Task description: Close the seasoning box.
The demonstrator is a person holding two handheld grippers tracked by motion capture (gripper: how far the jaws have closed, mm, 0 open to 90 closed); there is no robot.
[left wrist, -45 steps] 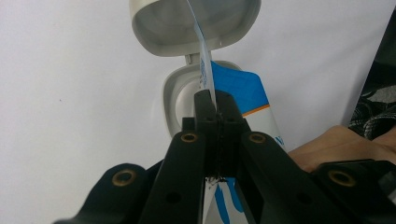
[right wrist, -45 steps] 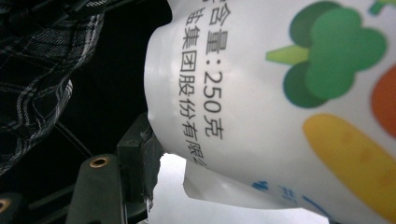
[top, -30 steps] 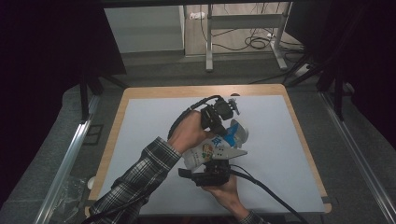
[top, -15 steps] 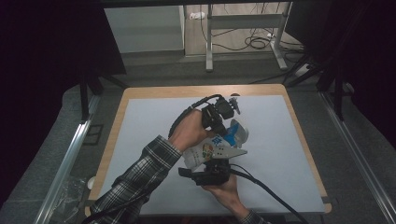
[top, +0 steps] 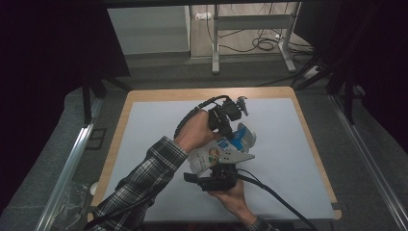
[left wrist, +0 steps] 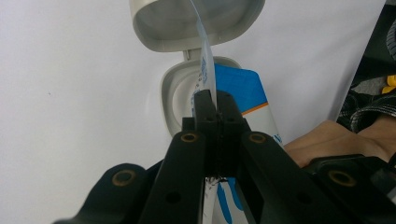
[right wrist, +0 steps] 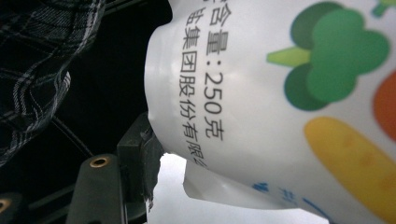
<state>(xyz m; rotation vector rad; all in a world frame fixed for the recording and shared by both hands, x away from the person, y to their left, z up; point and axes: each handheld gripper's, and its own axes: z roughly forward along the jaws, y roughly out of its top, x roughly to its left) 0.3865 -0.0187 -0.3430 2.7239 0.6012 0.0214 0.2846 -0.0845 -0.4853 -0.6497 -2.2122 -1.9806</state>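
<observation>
1. The pouch [top: 215,155] is soft and white, printed with coloured vegetables, black lettering and blue panels, and it is dented where it is gripped.
2. Its grey spout [left wrist: 180,88] at the far end has a hinged cap [left wrist: 196,21] flipped open, and a thin seal strip [left wrist: 205,56] rises from the opening.
3. The pouch is held just above the middle of the table [top: 288,144], lying tilted with the spout toward the far right.
4. The left gripper [left wrist: 216,105] is clenched on the seal strip, its jaws pressed together with the strip between them.
5. The right gripper [top: 222,169] grasps the pouch's near end; one black jaw presses against the pouch's side.
6. A checked sleeve [top: 139,183] covers the left forearm.
</observation>
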